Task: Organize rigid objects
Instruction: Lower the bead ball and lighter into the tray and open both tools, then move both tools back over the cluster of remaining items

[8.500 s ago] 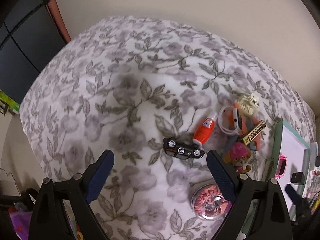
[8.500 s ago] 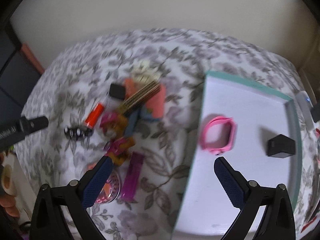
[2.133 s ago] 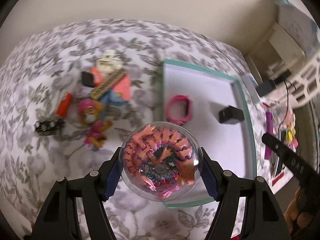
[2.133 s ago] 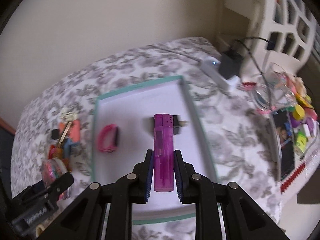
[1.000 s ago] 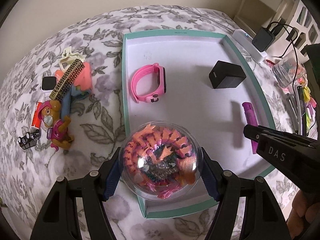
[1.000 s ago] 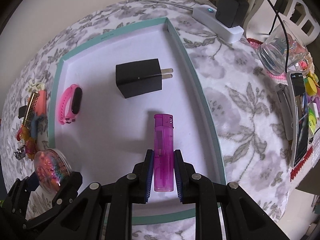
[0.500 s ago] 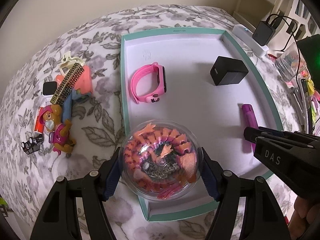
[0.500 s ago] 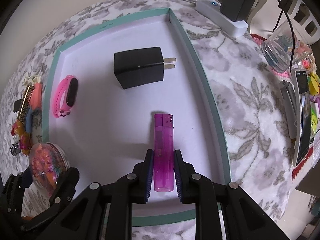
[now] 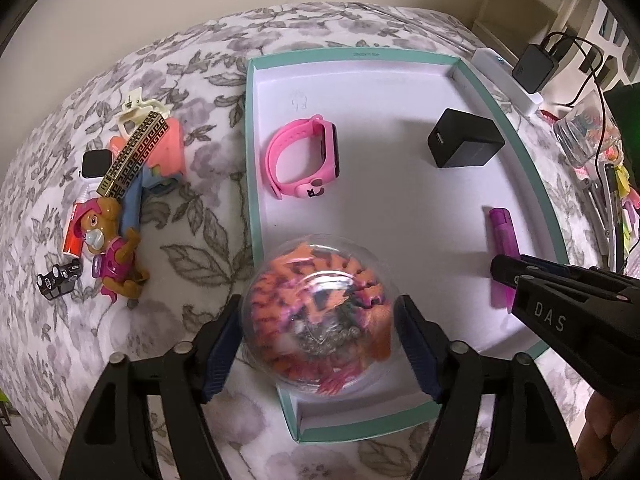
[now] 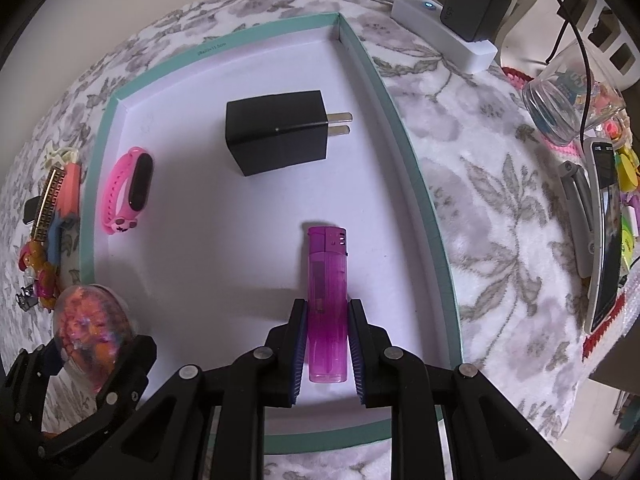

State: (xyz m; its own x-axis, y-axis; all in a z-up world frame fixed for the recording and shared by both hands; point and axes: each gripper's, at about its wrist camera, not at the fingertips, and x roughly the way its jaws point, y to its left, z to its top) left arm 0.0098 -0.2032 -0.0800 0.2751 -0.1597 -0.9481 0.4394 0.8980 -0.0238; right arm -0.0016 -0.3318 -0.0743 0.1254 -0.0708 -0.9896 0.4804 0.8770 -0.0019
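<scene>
We hold two items over the teal-rimmed tray on a floral-covered bed. The left gripper has just been opening, its jaws now standing slightly off a clear globe of orange pieces that sits between them at the tray's near corner; the blurred globe may be settling. The right gripper has its jaws nearly closed on a purple lighter lying flat near the tray's right wall. To finish well, we judge each should part wide and lift straight up, clear of the pink watch and black charger. Whether the globe rests fully inside the rim is hard to tell. The toy pile awaits outside.
</scene>
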